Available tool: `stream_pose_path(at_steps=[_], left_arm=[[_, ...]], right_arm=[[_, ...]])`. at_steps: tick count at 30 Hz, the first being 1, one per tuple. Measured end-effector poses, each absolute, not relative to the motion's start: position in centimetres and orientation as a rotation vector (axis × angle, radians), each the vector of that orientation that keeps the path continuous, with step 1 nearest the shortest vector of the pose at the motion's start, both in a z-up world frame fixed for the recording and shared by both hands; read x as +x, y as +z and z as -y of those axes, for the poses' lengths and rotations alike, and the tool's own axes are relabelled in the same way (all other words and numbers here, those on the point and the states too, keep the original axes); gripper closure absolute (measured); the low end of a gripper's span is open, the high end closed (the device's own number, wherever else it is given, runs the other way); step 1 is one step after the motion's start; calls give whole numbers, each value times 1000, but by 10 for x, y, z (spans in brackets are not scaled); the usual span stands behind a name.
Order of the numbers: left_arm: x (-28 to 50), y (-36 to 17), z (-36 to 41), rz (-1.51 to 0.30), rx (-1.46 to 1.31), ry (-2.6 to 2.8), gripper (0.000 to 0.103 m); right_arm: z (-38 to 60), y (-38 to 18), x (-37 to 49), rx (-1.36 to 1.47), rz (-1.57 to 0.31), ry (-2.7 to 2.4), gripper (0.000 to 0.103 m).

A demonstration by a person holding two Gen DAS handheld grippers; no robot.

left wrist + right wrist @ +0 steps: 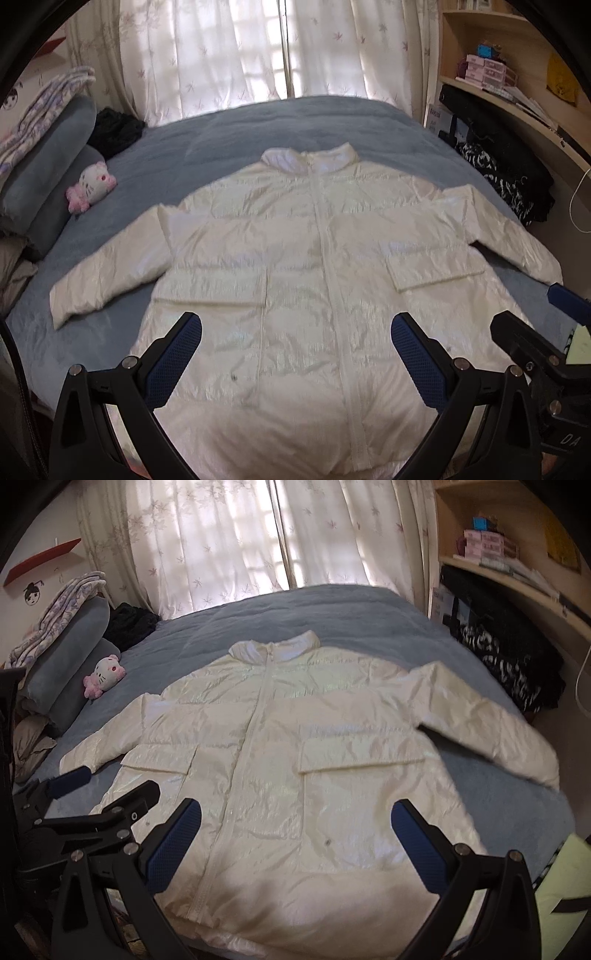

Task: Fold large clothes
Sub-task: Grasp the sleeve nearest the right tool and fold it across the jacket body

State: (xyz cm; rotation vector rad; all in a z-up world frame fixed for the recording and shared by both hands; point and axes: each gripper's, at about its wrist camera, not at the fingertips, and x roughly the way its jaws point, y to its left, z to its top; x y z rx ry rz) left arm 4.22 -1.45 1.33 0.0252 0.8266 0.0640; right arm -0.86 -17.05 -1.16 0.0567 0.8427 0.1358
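Note:
A shiny white puffer jacket [295, 266] lies flat, front up and zipped, on the blue bed [288, 125], collar far, hem near, both sleeves spread out. My left gripper [295, 347] is open and empty, above the jacket's lower front. My right gripper [295, 834] is open and empty, above the jacket [288, 746] near its hem. The right gripper shows at the right edge of the left wrist view [532, 325]; the left gripper shows at the left of the right wrist view [107, 794].
Grey pillows [48, 166] and a pink-and-white plush cat [92, 186] lie at the bed's left. A black garment [114, 129] sits by the curtains [258, 48]. Wooden shelves [509, 74] and dark bags [509, 173] stand at the right.

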Motion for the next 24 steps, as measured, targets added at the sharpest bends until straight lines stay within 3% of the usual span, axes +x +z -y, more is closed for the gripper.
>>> stream_pose_path(at_steps=[14, 24], left_arm=[[98, 104, 51, -640, 9, -78, 1], [182, 72, 76, -735, -46, -32, 1]], right_arm=[[228, 98, 35, 53, -622, -94, 0], [317, 107, 69, 38, -473, -261, 0]])
